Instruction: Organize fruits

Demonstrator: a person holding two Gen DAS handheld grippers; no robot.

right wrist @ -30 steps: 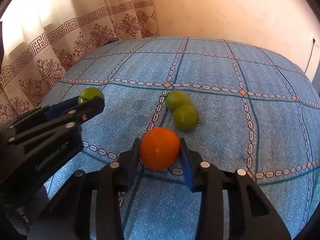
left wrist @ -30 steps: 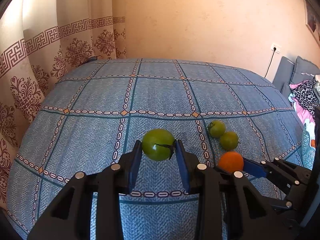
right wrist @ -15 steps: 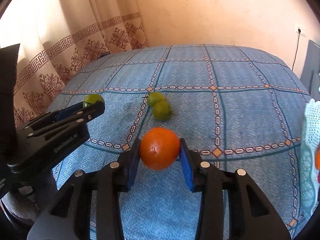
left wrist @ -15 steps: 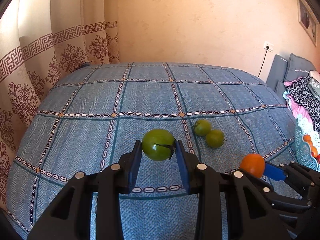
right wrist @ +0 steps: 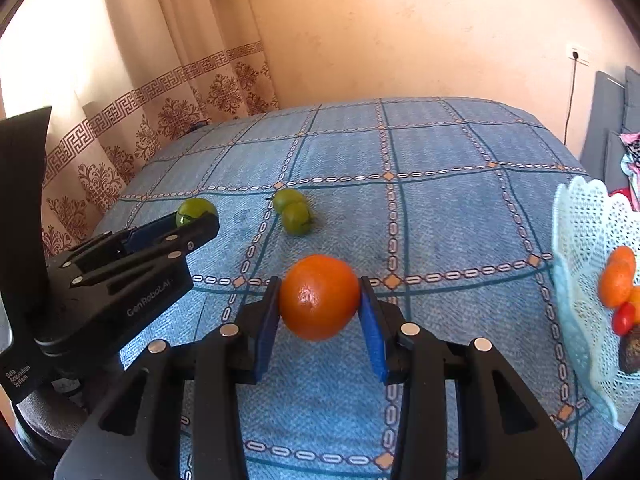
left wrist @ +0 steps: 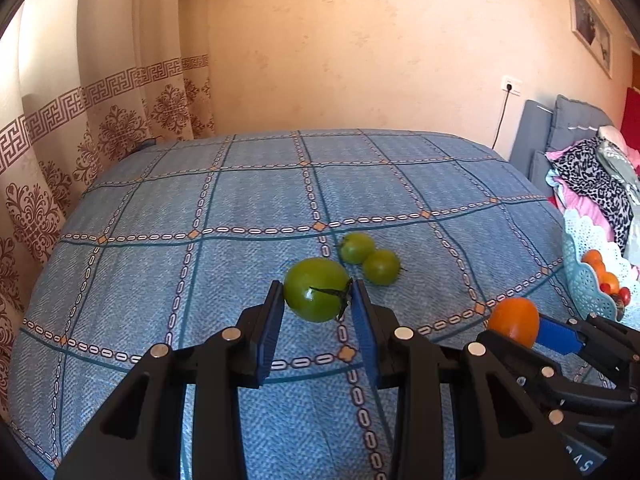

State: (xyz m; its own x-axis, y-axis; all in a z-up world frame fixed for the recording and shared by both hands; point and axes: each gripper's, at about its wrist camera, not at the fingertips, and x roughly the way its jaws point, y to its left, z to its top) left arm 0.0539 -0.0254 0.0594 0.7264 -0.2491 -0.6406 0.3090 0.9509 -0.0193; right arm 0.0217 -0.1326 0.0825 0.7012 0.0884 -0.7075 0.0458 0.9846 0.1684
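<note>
Since a second ago both pairs of tongs have swung toward the right side of the bed (left wrist: 168,248), and a pale lace-pattern basket (right wrist: 580,240) has come into view beside them, with the two small green fruits (left wrist: 368,258) on the bedspread now lying closer ahead of the left tongs.

The basket stands to the right of the right tongs (right wrist: 320,300), near the bed's edge, already holding orange and red fruit. Its openwork wall looks thin and light, so I judge a fruit should be lowered in, not dropped.

The right tongs are clamped on the orange (right wrist: 319,297), clear of the bedspread, pads on its two opposite sides at about its widest part. It is probably firm with a slightly pebbled skin, moderately heavy for its size, and unlikely to slip.

The left tongs (left wrist: 318,300) are closed on the green tomato (left wrist: 316,289), also lifted off the bed, with its dried stalk turned toward the right-hand pad. Its skin is glossy and smooth, so it is likely more slippery and easier to bruise; a hold across the middle, as here, seems safest.

The two small green fruits lie touching one another just ahead and to the right of the left tongs. Being round on soft cloth, they may roll when nudged; each is best taken singly across its widest part.
</note>
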